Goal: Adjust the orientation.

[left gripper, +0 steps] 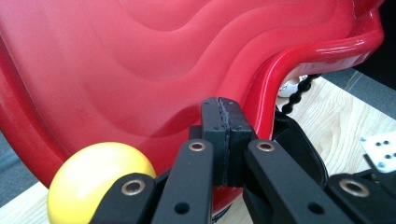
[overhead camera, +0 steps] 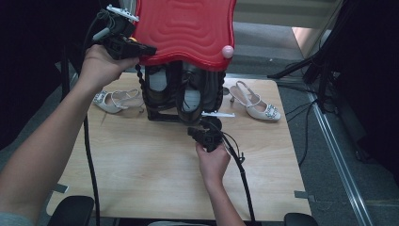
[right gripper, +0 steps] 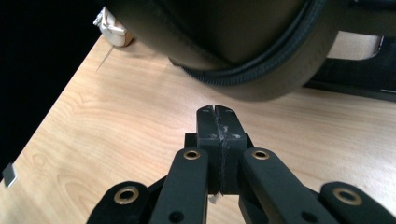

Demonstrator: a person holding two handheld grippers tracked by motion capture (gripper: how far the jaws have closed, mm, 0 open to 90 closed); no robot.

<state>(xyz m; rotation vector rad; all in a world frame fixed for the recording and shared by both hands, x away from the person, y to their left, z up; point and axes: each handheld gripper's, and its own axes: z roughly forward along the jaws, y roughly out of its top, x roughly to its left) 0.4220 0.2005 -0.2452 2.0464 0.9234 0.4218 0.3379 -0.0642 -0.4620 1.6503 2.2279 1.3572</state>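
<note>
A red wavy shelf top [overhead camera: 186, 28] sits over a black rack [overhead camera: 160, 115] that holds two black shoes [overhead camera: 190, 92]. A yellow ball [left gripper: 98, 179] caps its left corner and a pink ball [overhead camera: 227, 51] its right. My left gripper [overhead camera: 149, 49] is raised at the shelf's left edge. Its pads [left gripper: 225, 109] are pressed together against the red surface [left gripper: 140, 60], with nothing between them. My right gripper [overhead camera: 194, 131] is low over the wooden table [overhead camera: 150, 174], just in front of a black shoe's toe [right gripper: 224, 42]. Its jaws [right gripper: 217, 116] are shut and empty.
One white slingback shoe [overhead camera: 115, 100] lies left of the rack and another [overhead camera: 256, 103] lies to its right. A black beaded post [left gripper: 299, 93] runs down under the shelf's corner. Cables trail from both grippers across the table. Stands and cables crowd the floor at right.
</note>
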